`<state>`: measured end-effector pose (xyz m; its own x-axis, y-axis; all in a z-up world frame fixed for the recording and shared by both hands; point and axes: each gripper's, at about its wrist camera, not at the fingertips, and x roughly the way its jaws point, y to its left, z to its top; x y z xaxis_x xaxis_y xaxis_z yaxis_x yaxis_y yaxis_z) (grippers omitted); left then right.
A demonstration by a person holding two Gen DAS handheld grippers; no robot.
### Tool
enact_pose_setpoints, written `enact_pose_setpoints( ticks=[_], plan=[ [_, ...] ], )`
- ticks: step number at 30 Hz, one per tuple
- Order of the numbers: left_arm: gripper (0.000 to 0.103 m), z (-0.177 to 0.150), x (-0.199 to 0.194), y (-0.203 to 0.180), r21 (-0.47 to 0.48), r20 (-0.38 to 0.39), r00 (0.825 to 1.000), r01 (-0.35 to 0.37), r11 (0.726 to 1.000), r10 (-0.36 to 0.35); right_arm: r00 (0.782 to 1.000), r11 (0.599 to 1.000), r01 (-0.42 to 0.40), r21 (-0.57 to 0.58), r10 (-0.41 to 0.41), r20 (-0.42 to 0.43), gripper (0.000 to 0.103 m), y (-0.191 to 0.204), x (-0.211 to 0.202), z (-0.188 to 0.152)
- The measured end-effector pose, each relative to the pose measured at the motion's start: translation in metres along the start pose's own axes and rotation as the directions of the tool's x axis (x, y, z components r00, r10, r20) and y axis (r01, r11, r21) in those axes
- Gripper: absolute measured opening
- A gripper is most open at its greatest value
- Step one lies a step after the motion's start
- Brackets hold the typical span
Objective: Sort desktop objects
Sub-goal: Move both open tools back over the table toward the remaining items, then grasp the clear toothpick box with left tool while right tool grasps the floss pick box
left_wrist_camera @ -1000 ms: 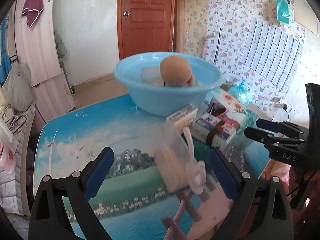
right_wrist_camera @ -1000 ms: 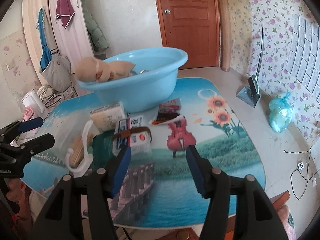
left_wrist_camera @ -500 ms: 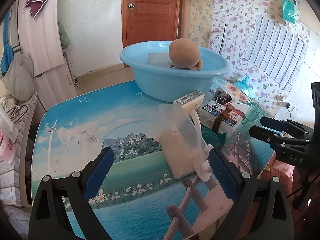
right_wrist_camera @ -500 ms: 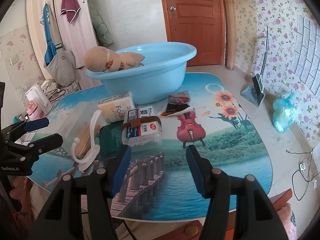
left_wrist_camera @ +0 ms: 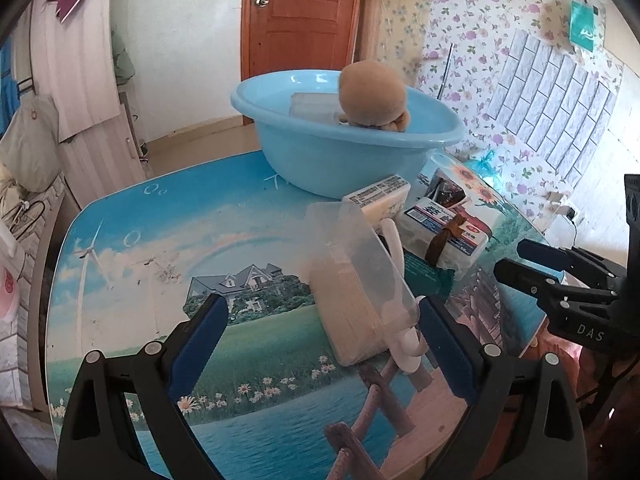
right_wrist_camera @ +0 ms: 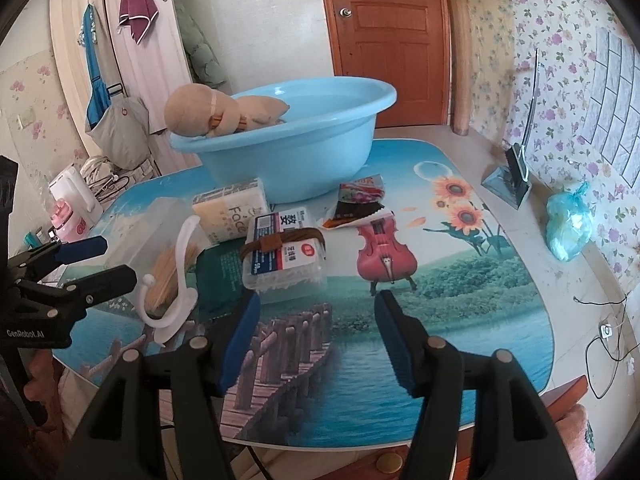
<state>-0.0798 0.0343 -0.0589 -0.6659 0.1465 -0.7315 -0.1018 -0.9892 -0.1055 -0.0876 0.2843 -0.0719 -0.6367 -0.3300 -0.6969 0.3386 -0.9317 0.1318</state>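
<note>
A light blue basin (left_wrist_camera: 344,152) (right_wrist_camera: 296,148) stands at the table's far side with a tan plush toy (left_wrist_camera: 372,94) (right_wrist_camera: 208,110) inside. In front lie a clear box of toothpicks (left_wrist_camera: 352,280) (right_wrist_camera: 160,248), a white hook (left_wrist_camera: 404,332) (right_wrist_camera: 176,280), a yellow soap pack (left_wrist_camera: 380,198) (right_wrist_camera: 232,210), a cotton-swab box with a brown band (left_wrist_camera: 444,236) (right_wrist_camera: 284,256) on a green packet (right_wrist_camera: 218,272), and a snack wrapper (right_wrist_camera: 356,200). My left gripper (left_wrist_camera: 320,344) is open just short of the toothpick box. My right gripper (right_wrist_camera: 316,336) is open before the swab box.
The table (left_wrist_camera: 160,240) (right_wrist_camera: 460,320) has a printed landscape top with free room on its left and right sides. A wooden door (right_wrist_camera: 384,40), a floral wall, a dustpan (right_wrist_camera: 512,180) and a blue bag (right_wrist_camera: 568,224) on the floor lie beyond.
Both grippers have pulled back and risen a little, so the objects look farther away and lower in both views. Nothing was taken hold of; both stay open.
</note>
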Motion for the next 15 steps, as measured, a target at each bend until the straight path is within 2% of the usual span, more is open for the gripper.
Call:
enact_pose_setpoints(
  ticks=[2, 4, 5, 6, 7, 15],
  plan=[
    [0.082, 0.0, -0.001, 0.002, -0.011, -0.002, 1.0, 0.019, 1.0, -0.019, 1.0, 1.0, -0.002, -0.003, 0.002, 0.001, 0.063, 0.002, 0.0, 0.001],
    [0.061, 0.0, 0.001, 0.003, -0.013, -0.013, 1.0, 0.025, 1.0, -0.025, 1.0, 1.0, -0.002, -0.007, 0.002, 0.002, 0.064, 0.004, 0.0, 0.001],
    [0.055, -0.001, 0.003, 0.003, -0.009, -0.029, 0.999, 0.029, 1.0, -0.029, 1.0, 1.0, -0.002, -0.009, 0.002, 0.002, 0.064, 0.005, 0.001, 0.001],
    [0.043, -0.001, 0.005, 0.003, -0.008, -0.041, 0.999, 0.035, 0.999, -0.035, 1.0, 1.0, -0.002, -0.01, 0.002, 0.002, 0.064, 0.005, 0.001, 0.001],
    [0.037, -0.001, 0.008, 0.002, -0.008, -0.055, 0.998, 0.041, 0.999, -0.042, 1.0, 1.0, -0.002, -0.012, 0.002, 0.004, 0.064, 0.006, 0.001, 0.001],
    [0.036, -0.001, 0.012, -0.001, 0.0, -0.047, 0.998, 0.033, 0.999, -0.033, 1.0, 1.0, 0.003, -0.014, -0.003, 0.004, 0.064, 0.008, 0.003, 0.001]
  ],
)
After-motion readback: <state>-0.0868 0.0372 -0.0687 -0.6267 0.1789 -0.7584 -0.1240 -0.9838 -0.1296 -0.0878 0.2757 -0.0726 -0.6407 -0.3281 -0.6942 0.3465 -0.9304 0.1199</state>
